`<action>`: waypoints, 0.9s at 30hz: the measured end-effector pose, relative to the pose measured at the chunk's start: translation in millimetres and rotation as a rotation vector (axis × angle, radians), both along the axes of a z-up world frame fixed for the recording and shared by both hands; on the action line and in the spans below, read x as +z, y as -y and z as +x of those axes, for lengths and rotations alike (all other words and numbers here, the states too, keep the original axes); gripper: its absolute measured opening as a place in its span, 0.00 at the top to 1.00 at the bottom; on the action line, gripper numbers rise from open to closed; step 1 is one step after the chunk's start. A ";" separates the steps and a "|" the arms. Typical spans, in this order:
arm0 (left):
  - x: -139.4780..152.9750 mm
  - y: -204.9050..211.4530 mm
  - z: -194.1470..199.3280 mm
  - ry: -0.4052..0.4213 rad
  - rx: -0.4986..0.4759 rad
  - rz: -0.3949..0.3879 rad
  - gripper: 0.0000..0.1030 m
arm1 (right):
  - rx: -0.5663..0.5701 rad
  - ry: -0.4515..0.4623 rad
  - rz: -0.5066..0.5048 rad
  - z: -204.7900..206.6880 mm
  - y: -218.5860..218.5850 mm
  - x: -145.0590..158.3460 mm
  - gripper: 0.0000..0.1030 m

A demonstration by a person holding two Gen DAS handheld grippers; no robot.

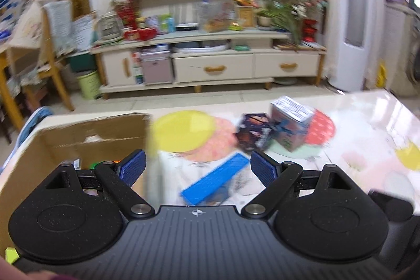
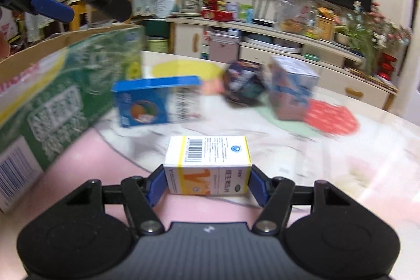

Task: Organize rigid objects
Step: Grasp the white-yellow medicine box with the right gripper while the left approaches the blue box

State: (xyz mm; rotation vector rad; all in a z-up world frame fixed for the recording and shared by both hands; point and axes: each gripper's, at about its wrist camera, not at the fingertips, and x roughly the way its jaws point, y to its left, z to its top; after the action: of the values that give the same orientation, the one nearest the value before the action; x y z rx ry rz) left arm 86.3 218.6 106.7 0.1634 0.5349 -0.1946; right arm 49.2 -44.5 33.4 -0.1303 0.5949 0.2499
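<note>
My right gripper (image 2: 207,181) is shut on a small white and yellow box (image 2: 207,162) and holds it above the table. My left gripper (image 1: 197,168) is open and empty, above the right wall of the cardboard carton (image 1: 86,133); it also shows at the top left of the right wrist view (image 2: 52,7). A flat blue box (image 1: 215,181) lies on the table just beyond the left gripper; in the right wrist view it (image 2: 155,101) sits beside the carton (image 2: 52,96). A dark box (image 1: 253,133) and a blue-white box (image 1: 290,122) stand farther right.
The table (image 1: 354,127) has a glossy cloth with coloured circles. Beyond it stand a TV cabinet (image 1: 210,64) crowded with items, a television, a wooden chair at the left and a green bin (image 1: 89,84) on the floor.
</note>
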 end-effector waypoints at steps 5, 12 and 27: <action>-17.4 25.8 16.9 -0.028 -0.065 0.063 0.00 | -0.062 -0.004 0.014 -0.6 34.7 0.1 0.37; -50.8 46.6 49.1 -0.117 -0.078 0.144 0.00 | -0.082 -0.014 0.072 0.9 56.7 1.0 0.36; -81.0 61.6 70.8 -0.239 -0.022 0.221 0.00 | -0.054 -0.005 0.094 9.7 59.3 1.6 0.20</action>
State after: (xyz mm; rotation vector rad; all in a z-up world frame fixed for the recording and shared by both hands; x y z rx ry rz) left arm 157.1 157.0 25.8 0.3648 0.7929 -0.1774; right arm 58.8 -103.8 35.0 -0.0230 0.5894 0.2259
